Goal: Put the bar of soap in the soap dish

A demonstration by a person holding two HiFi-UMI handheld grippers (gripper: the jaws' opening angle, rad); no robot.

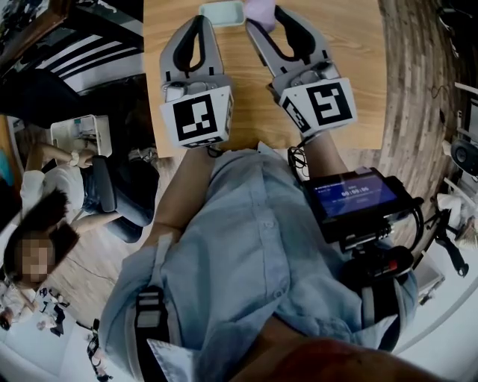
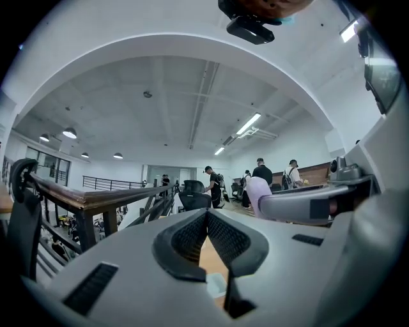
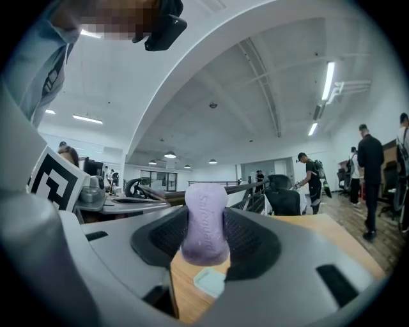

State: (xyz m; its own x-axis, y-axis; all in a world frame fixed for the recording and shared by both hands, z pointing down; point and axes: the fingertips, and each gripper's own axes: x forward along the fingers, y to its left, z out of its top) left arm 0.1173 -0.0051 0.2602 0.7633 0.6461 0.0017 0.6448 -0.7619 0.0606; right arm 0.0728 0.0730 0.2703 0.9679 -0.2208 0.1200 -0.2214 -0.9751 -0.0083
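A purple bar of soap (image 3: pixel 204 223) stands upright between the jaws of my right gripper (image 3: pixel 204 235), which is shut on it. In the head view the soap (image 1: pixel 261 10) hangs at the table's far side, just right of the pale green soap dish (image 1: pixel 222 13). The dish (image 3: pixel 209 281) lies empty on the wood below the soap, a little nearer. My left gripper (image 1: pixel 199 22) is shut with nothing in it, its pads meeting at the tips (image 2: pixel 208 215). The dish (image 2: pixel 216 285) shows below it, and the soap (image 2: pixel 257 191) to its right.
The wooden table (image 1: pixel 351 82) ends close in front of my body. A screen device (image 1: pixel 351 195) hangs at my waist. A seated person (image 1: pixel 52 224) is on the floor at the left. A wooden railing (image 2: pixel 96 198) and several standing people (image 2: pixel 262 172) are beyond the table.
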